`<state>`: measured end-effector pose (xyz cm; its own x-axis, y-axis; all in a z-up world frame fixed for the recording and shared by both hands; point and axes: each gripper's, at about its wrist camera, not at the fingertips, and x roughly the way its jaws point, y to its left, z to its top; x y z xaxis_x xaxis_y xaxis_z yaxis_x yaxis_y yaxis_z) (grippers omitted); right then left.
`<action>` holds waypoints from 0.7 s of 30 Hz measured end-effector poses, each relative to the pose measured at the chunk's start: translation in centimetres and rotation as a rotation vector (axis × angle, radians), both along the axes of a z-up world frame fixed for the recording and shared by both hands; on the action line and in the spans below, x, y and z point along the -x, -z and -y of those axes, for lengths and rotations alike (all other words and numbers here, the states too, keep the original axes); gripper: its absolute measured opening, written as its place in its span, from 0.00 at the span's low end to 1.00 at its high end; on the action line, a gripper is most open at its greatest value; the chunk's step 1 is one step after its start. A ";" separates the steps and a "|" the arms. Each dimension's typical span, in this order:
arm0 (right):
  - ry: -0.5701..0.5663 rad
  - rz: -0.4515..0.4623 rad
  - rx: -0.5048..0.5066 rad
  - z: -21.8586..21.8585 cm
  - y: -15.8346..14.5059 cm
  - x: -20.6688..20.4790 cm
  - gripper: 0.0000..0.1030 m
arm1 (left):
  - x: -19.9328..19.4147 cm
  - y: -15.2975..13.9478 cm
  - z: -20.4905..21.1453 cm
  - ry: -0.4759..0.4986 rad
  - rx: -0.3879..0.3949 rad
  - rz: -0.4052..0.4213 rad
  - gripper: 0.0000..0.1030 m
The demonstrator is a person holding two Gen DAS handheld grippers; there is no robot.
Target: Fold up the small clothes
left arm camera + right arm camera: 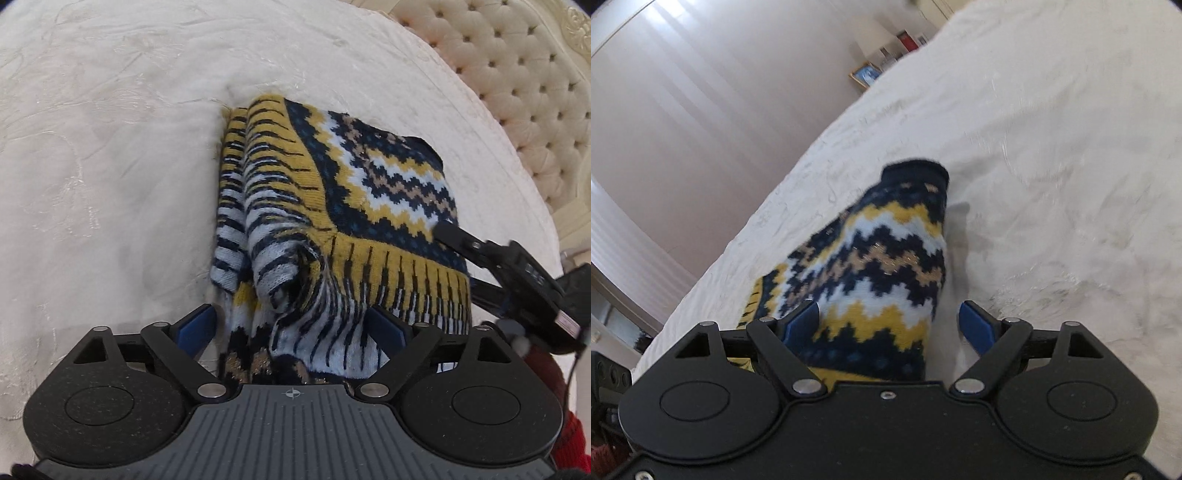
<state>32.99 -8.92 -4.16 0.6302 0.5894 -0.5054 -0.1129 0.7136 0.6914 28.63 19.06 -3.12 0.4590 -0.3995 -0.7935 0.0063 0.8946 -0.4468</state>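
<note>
left wrist view:
sweater: knit, yellow, navy and white zigzags, folded in a heap on the white bed, centre frame
left tool: fingers apart, blue pads either side of the sweater's near bunched edge at 6 o'clock
right tool: enters from 3 o'clock, tip touching the sweater's right edge; spread unclear here
headboard: tufted cream, 1 o'clock

right wrist view:
right tool: fingers apart, nothing clamped
sweater: between the pads, nearer the left one
bed: white cover, right half
picture frame: 12 o'clock, far
</note>
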 end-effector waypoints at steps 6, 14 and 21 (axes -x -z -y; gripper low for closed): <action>0.019 -0.003 -0.093 0.3 1.5 -0.6 0.88 | -0.5 0.1 0.3 0.009 0.006 -0.005 0.91; -0.002 -0.001 -0.131 0.1 1.7 -1.6 0.91 | -0.9 0.5 1.0 0.035 0.049 -0.013 0.99; -0.033 -0.066 -0.100 -0.2 0.5 -1.5 0.47 | -0.9 1.7 0.7 0.066 0.289 -0.044 0.38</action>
<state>34.45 -8.73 -4.69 0.5773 0.6585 -0.4829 -0.0870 0.6376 0.7655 29.52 18.34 -4.78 0.3924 -0.6393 -0.6613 0.0349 0.7288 -0.6838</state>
